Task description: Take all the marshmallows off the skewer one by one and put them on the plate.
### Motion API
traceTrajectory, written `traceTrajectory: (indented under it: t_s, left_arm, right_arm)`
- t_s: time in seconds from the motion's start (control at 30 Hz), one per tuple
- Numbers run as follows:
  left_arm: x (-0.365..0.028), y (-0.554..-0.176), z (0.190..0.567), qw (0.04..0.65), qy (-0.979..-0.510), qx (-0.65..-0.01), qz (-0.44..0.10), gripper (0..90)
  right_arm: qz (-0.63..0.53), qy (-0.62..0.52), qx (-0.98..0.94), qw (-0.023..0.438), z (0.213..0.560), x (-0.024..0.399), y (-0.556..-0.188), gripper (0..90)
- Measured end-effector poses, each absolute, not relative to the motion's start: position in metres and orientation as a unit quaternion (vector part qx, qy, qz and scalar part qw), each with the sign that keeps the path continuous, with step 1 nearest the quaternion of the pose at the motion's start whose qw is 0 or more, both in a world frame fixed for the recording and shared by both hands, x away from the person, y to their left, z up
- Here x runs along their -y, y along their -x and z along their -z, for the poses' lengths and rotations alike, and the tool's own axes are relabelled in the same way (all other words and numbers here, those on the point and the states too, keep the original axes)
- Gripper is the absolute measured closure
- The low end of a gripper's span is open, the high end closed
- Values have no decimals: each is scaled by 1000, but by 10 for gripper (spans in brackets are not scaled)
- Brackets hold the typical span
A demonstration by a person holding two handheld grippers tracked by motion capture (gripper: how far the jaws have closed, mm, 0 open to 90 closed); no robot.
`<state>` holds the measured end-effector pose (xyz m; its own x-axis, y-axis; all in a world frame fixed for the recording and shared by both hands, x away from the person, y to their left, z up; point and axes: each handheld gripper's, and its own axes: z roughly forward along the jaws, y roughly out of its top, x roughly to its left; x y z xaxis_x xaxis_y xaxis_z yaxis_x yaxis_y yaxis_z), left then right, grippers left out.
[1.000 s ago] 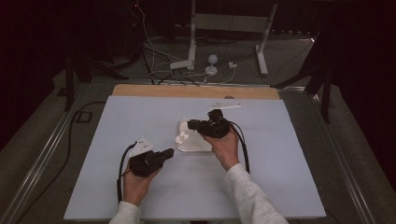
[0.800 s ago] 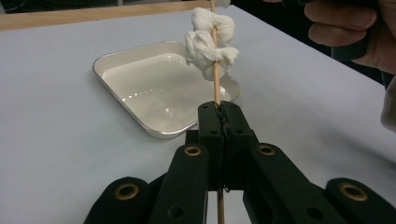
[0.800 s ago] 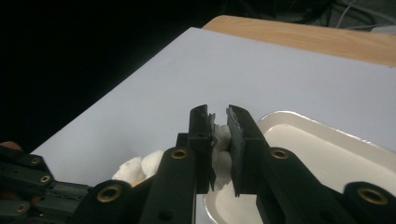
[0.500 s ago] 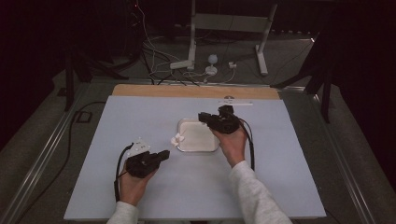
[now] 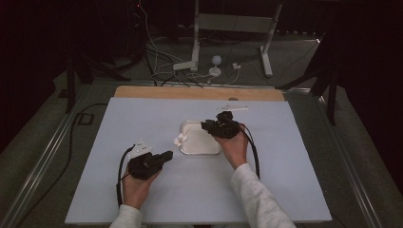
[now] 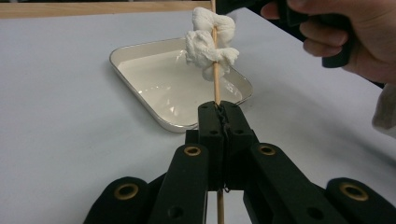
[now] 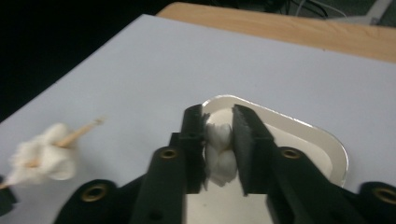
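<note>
Since a second ago, both hands have drifted apart: the left claw (image 5: 166, 155) has slid down toward the near-left of the pale blue worktop (image 5: 119, 118), and the right claw (image 5: 205, 126) has shifted back over the tray's far right corner. In the left gripper view, the left claw is clenched on a thin wooden skewer (image 6: 215, 88) that stands upright with white marshmallow pieces (image 6: 208, 42) threaded on it, just beside the tray's left edge. The right claw grips another white marshmallow piece (image 7: 219, 154) between its jaws, held above the shallow white tray (image 5: 190, 142), which sits at mid-worktop.
</note>
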<state>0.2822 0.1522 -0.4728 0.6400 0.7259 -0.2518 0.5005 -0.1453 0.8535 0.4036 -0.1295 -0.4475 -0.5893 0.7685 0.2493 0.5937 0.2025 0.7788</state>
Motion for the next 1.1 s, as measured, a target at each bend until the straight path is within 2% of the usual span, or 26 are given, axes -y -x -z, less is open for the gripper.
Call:
traceTrajectory:
  t_s: [0.07, 0.1, 0.27, 0.37, 0.67, 0.8, 0.87, 0.9, 1.0, 1.07, 1.1]
  left_arm:
    - [-152, -283, 473, 508, -748, -411, -113, 898]
    - [-152, -283, 473, 508, -748, -411, -113, 899]
    - [-152, -283, 474, 508, -746, -415, -114, 898]
    - [-152, -283, 474, 508, -746, -415, -114, 898]
    - [-150, -283, 475, 510, -746, -413, -115, 898]
    - [-149, -283, 475, 510, -747, -412, -113, 898]
    - [-149, -283, 475, 510, -747, -411, -113, 898]
    - [-149, -284, 475, 510, -747, -411, -114, 898]
    - [-148, -283, 474, 512, -747, -409, -113, 898]
    - [-147, -283, 474, 517, -746, -404, -113, 898]
    - [-147, -282, 473, 521, -746, -399, -113, 898]
  right_arm:
    - [-436, -449, -772, 107, 451, 128, -405, 460]
    - [-430, -453, -774, 109, 453, 127, -406, 418]
    - [-454, -451, -763, 88, 450, 129, -400, 251]
    - [-466, -442, -763, 73, 446, 129, -394, 211]
    - [-503, -414, -758, 19, 441, 121, -379, 199]
    - [-509, -401, -762, 18, 441, 114, -374, 257]
    - [-512, -394, -763, 5, 442, 110, -373, 330]
    - [-512, -394, -763, 5, 442, 110, -373, 330]
    - [-518, -395, -758, -26, 445, 107, -374, 416]
    - [-520, -395, -756, -34, 446, 106, -374, 431]
    - [-521, -397, -754, -52, 447, 105, -375, 458]
